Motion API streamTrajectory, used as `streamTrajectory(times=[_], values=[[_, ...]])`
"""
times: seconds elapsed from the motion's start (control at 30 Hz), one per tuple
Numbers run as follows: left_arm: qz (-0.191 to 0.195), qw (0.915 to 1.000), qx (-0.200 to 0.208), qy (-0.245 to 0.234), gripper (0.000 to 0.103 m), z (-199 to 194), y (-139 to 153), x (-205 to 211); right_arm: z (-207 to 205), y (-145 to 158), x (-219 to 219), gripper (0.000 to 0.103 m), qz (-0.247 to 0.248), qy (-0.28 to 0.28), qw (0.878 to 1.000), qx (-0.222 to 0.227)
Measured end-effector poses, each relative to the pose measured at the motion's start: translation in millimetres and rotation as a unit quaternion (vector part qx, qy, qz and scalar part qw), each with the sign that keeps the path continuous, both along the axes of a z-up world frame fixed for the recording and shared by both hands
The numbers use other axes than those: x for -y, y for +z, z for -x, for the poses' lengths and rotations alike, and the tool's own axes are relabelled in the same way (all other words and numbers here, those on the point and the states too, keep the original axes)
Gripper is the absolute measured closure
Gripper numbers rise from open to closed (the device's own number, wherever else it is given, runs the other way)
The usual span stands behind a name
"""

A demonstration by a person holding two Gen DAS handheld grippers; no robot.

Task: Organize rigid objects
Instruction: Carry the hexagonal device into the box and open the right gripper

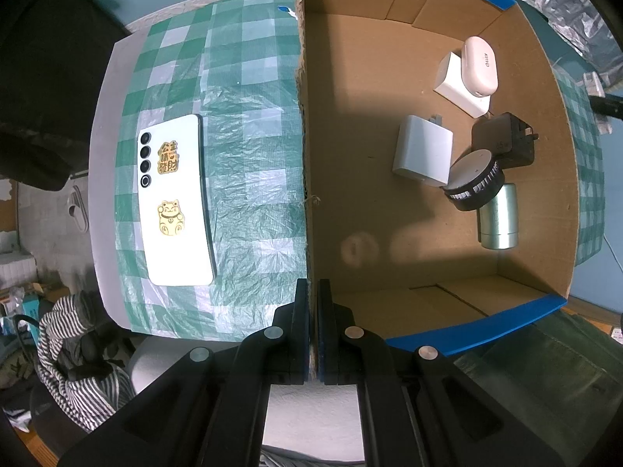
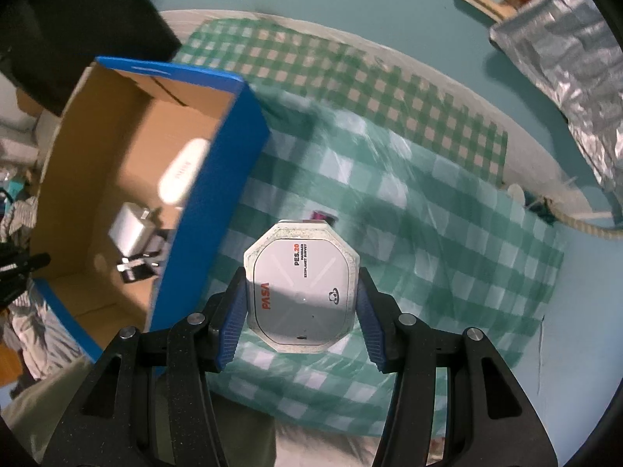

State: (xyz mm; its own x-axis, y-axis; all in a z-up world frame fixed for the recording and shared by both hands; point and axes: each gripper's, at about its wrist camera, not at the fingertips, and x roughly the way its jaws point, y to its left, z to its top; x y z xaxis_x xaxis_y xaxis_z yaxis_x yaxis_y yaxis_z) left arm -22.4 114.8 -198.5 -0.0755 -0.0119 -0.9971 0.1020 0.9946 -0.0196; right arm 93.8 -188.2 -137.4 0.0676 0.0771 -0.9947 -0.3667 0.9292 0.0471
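Observation:
My right gripper (image 2: 301, 274) is shut on a white octagonal device (image 2: 301, 284) printed "PASA", held above the green checked cloth (image 2: 428, 233), right of the cardboard box (image 2: 202, 202). My left gripper (image 1: 313, 284) is shut on the near end of the box's left wall (image 1: 303, 155). Inside the box lie a white charger (image 1: 422, 155), a white square adapter (image 1: 461, 81), a pale oval case (image 1: 481, 64), a black adapter (image 1: 502, 140), a round black-and-white gadget (image 1: 473, 179) and a pale green cylinder (image 1: 498, 218). A white phone (image 1: 175, 198) with gold stickers lies on the cloth left of the box.
A small magenta item (image 2: 323, 216) peeks out on the cloth behind the held device. A crinkled silver foil bag (image 2: 564, 78) sits at the far right. Striped fabric (image 1: 78, 350) hangs below the table's left edge. A rope (image 2: 584, 225) lies near the cloth's right side.

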Motion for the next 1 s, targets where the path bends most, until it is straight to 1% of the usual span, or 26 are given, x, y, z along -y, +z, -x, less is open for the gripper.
streamTrajectory(times=[0.2,0.57,0.7,1.0], values=[[0.0,1.0,0.0,-0.003,0.1,-1.7,-0.3,0.8,0.1,14.2,-26.6,0.051,-0.011,0.031,0.999,0.007],[-0.001,1.0,0.002,-0.008,0.1,-3.9,1.7,2.1,-0.1,19.6,-79.3,0.051,-0.019,0.086,0.996,0.01],[-0.001,1.0,0.002,-0.008,0.1,-4.0,1.5,1.9,1.0,13.3,-99.1,0.051,-0.02,0.107,0.994,0.004],[0.002,1.0,0.002,-0.005,0.1,-5.1,2.5,-0.5,4.5,-16.7,-129.8,0.051,-0.004,0.14,0.99,-0.02]])
